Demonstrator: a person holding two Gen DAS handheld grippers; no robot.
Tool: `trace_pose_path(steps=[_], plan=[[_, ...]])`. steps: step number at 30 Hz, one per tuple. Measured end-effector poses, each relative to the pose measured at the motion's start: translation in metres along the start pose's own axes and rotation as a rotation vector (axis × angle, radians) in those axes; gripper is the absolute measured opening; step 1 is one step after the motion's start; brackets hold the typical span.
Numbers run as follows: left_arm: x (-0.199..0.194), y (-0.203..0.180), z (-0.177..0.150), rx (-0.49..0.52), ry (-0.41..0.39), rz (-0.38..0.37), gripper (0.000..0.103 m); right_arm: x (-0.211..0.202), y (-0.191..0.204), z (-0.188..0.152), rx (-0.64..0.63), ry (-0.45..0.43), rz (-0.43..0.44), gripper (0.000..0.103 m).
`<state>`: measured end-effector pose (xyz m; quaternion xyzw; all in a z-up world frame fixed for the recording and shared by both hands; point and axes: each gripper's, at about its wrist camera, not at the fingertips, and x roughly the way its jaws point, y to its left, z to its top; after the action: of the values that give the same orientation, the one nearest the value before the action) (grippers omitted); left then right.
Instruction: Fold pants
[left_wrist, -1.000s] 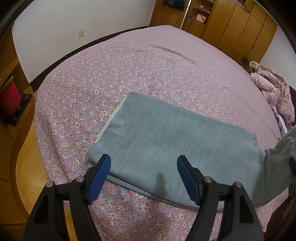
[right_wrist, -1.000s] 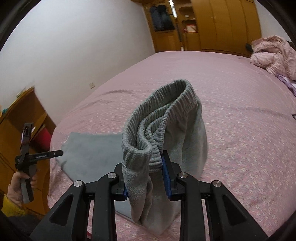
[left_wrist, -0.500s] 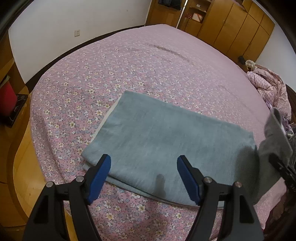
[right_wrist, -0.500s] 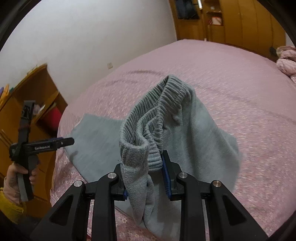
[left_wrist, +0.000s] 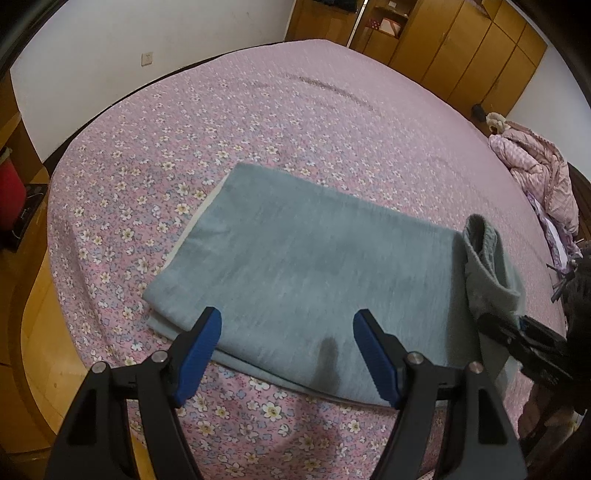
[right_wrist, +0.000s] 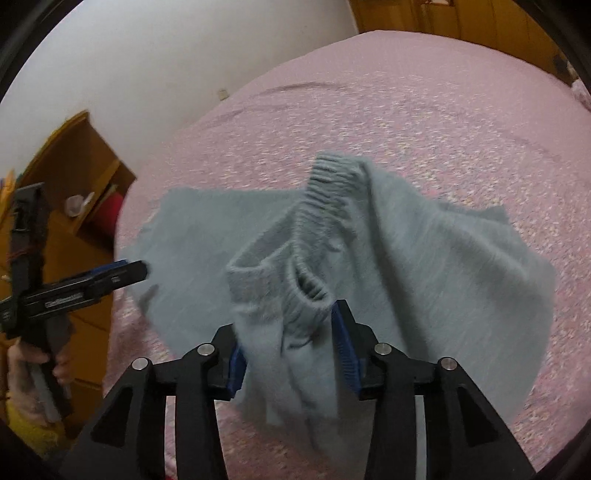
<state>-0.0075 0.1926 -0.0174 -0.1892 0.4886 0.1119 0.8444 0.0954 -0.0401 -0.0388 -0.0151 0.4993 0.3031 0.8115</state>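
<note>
Right gripper (right_wrist: 291, 339) clamps the waistband (right_wrist: 328, 184) of the pants (left_wrist: 295, 266), lifted over legs lying flat on the bed (left_wrist: 295, 122), left gripper (left_wrist: 286, 347) wide and empty; we judge one fold still unfinished.

Only text in view: white lettering on the side of the black left gripper (right_wrist: 122, 273), seen from the right wrist camera. Too blurred to read. Nothing legible elsewhere.
</note>
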Motion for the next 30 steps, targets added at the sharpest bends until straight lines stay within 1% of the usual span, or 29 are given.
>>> trace_pose_path(steps=[3, 7, 9, 11, 14, 17, 21, 23, 26, 30], plan=[[0.001, -0.005, 0.0, 0.007, 0.003, -0.007, 0.077, -0.013, 0.006, -0.005, -0.034, -0.006, 0.01, 0.05], [0.001, -0.017, -0.001, 0.026, 0.01, -0.037, 0.077, -0.033, 0.006, -0.013, -0.062, -0.034, -0.004, 0.051], [0.001, -0.025, -0.001, 0.037, 0.014, -0.06, 0.077, -0.045, 0.001, -0.019, -0.061, -0.049, -0.027, 0.051], [0.002, -0.036, -0.001, 0.049, 0.022, -0.094, 0.077, -0.056, -0.009, -0.025, -0.047, -0.057, -0.07, 0.051], [0.004, -0.054, -0.002, 0.074, 0.035, -0.143, 0.077, -0.069, -0.031, -0.036, -0.001, -0.057, -0.167, 0.051], [0.008, -0.077, 0.0, 0.116, 0.052, -0.185, 0.077, -0.078, -0.055, -0.049, 0.052, -0.051, -0.245, 0.051], [0.013, -0.107, 0.0, 0.165, 0.075, -0.232, 0.077, -0.087, -0.084, -0.063, 0.138, -0.051, -0.286, 0.051], [0.014, -0.118, 0.001, 0.184, 0.084, -0.247, 0.077, -0.09, -0.096, -0.069, 0.167, -0.054, -0.324, 0.051], [0.017, -0.136, 0.003, 0.222, 0.09, -0.254, 0.077, -0.09, -0.114, -0.075, 0.21, -0.05, -0.367, 0.051], [0.027, -0.158, 0.005, 0.265, 0.097, -0.251, 0.077, -0.088, -0.132, -0.081, 0.253, -0.045, -0.374, 0.051]])
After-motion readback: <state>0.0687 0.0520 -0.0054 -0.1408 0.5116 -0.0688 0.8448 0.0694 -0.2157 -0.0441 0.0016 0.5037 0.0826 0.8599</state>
